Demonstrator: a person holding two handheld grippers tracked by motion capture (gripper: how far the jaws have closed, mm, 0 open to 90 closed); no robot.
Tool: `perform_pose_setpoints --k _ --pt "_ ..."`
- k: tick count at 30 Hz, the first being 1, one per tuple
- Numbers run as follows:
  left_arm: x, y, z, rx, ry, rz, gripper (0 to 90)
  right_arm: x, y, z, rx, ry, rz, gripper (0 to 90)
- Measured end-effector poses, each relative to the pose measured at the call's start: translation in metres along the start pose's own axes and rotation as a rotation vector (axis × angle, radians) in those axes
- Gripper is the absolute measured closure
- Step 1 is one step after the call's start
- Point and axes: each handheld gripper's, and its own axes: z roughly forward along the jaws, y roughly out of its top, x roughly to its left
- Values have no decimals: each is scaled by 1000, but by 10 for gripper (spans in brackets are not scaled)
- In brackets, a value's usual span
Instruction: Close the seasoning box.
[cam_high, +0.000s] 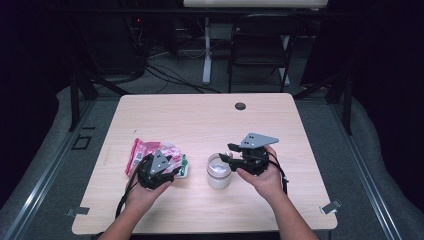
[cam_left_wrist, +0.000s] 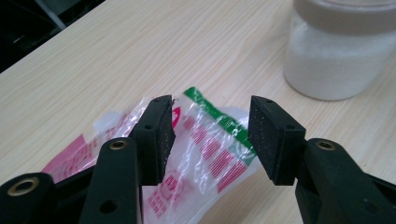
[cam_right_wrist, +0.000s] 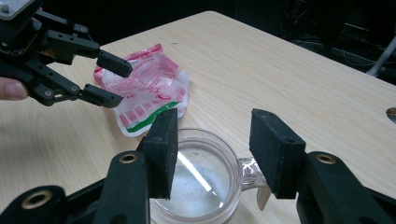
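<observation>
Left side: plastic packet (cam_high: 150, 154) lies flat on the desk (cam_high: 200, 120), clear film with pink/red print and a green strip along one edge. It looks crumpled and limp, so my read is it's been emptied or nearly so; I can't see its opening to confirm. Left hand-held gripper (cam_left_wrist: 210, 135) sits over the packet's green-edged end with jaws apart, pads clear of the film on both sides, gripping nothing. The right gripper view shows that gripper (cam_right_wrist: 108, 79) hovering just above the packet with a gap between its tips.

Centre: clear mug (cam_high: 219, 171) stands upright on the desk, just right of the packet and apart from it. White granular stuff (cam_right_wrist: 201, 184) covers its bottom, so the pour step seems done, as far as I can judge. Handle (cam_right_wrist: 252, 175) points toward the right-hand side.

Right: right hand-held gripper (cam_right_wrist: 212, 149) is wide open, hanging over the mug's rim near the handle, nothing between the pads, no contact that I can see.

Left to do, my guess: either clear the spent packet away or take the mug by its handle. Neither has started.

Writing: the packet carries blocks of pink printed lines and a pink logo patch, plus what looks like a white label on its left edge in the high view. All too small and wrinkled to read; no brand legible. The mug has no markings that I can make out.
</observation>
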Motion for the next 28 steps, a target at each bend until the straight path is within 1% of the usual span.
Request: perform_pose_setpoints --k 3,6,7,8,11,12,14,17,19,22,28 --pt "4 -6 0 -2 9 -19 505 -1 -1 1 -2 -1 8 522" --pt "8 -10 2 12 26 -18 503 -2 -2 2 2 -7 9 521" --pt "9 -11 3 10 24 -28 501 -2 -2 2 5 -6 10 519" --pt "10 -12 3 10 23 -30 498 -2 -2 2 6 -6 10 518" --pt "12 -16 6 23 20 -47 494 -3 -3 3 9 -7 11 517" --pt "12 -18 7 11 17 -59 492 -3 -3 3 9 -8 13 516" --pt "12 -20 8 19 10 -70 487 -4 -4 4 15 -9 17 515" --pt "12 -22 9 26 12 -69 483 -6 -6 5 18 -12 21 513" --pt "12 -23 10 25 11 -77 481 -6 -7 6 22 -14 23 508" --pt "12 -23 11 29 15 -71 481 -7 -7 6 24 -18 23 505" --pt "14 -24 9 19 21 -82 476 -9 -8 6 27 -25 25 498"
